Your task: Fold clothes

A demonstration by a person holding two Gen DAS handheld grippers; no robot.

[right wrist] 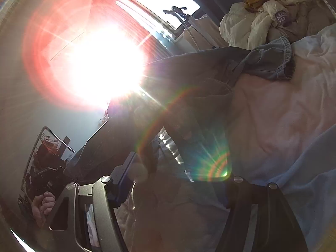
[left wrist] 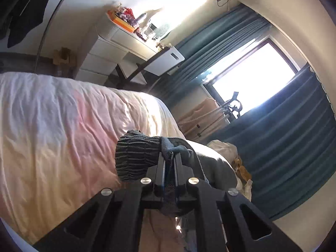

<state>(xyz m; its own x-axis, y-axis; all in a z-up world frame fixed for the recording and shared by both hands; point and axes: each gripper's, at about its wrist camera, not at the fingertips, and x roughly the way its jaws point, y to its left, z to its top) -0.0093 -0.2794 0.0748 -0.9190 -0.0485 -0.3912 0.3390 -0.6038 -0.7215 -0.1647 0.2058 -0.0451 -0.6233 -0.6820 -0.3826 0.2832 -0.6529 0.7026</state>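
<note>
The left tool [left wrist: 169,157] is pinched nearly closed on a bunched fold of the jeans [left wrist: 138,157], right at the gathered elastic waistband, which rises above its tips. The cloth hangs down between the tool's arms toward the bed [left wrist: 52,126], over the bed's edge nearest the window [left wrist: 252,79]. Beyond that edge lies a heap of pale clothes [left wrist: 224,149] yet to be sorted.

In the right wrist view, sun glare washes out much of the middle. The jeans [right wrist: 266,63] stretch across the view, the elastic waistband resting on the pink cover of the bed [right wrist: 283,115] and a leg trailing off toward the lower left, off the bed's edge. The right tool [right wrist: 168,180] has its arms spread wide apart, but glare and dark cloth hide its tips, so whether it has hold of the fabric cannot be told. The pile of clothes [right wrist: 252,23] sits at the far corner of the bed.

The denim looks soft and limp but fairly heavy for a garment; it will sag and swing where unsupported and is not fragile. The thick waistband gives a firm, non-slip hold; the likely second hold is the hem or a side seam, so the legs can be laid together flat.
</note>
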